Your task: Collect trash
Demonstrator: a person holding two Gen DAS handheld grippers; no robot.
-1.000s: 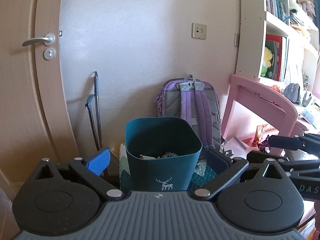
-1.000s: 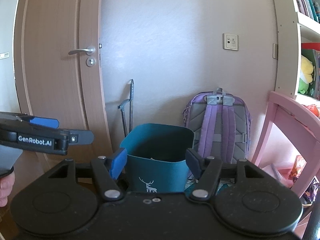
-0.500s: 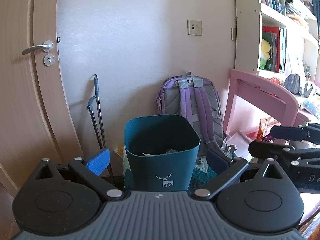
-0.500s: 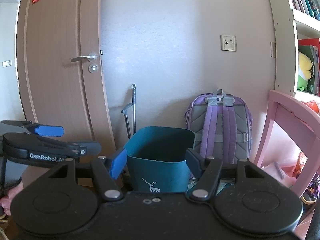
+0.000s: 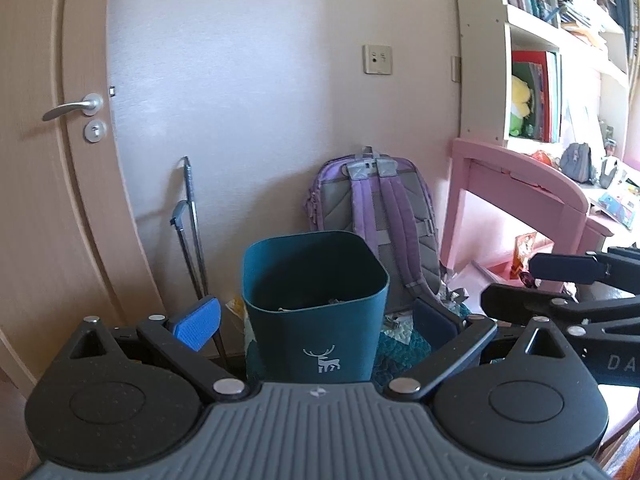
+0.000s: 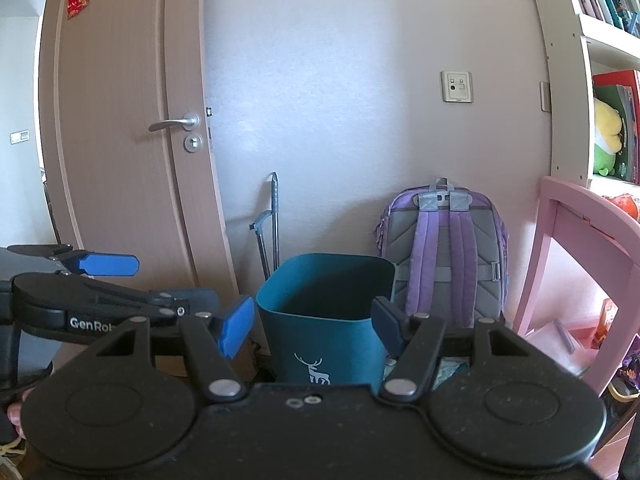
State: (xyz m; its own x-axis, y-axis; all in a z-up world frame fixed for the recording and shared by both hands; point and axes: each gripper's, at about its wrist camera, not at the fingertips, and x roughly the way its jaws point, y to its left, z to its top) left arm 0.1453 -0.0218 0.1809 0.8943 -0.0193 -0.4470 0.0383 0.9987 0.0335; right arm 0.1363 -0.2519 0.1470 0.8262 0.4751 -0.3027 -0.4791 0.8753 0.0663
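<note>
The room has a pale wall (image 5: 260, 100) with a wooden door (image 6: 120, 140) at the left side and a white bookshelf (image 5: 532, 80) at the right side. Under the bookshelf there is a pink desk (image 5: 520, 176). A purple backpack (image 5: 372, 200) leans against the wall, with its straps turned to the room. Between the door and the backpack, a thin grey metal handle (image 5: 190, 216) stands against the wall.

The teal trash bin (image 5: 316, 304) stands on the floor, just in front of the backpack and a little to its left. It has a small white deer picture on its front side. Inside it, some pieces of trash (image 5: 320, 303) lie at the bottom; what they are I cannot tell. Some small paper things (image 5: 452, 294) lie on the floor at the right of the bin, near the desk leg.

The left gripper (image 5: 316, 320) is wide open and it holds nothing. In its own view, the bin appears between its two blue pads, but the pads do not touch it. The right gripper (image 6: 316, 320) is also open and empty, and the bin shows between its pads in the same way, with no contact. In the right wrist view, the left gripper is seen from the side at the left edge, and part of a hand (image 6: 16, 416) shows below it.
</note>
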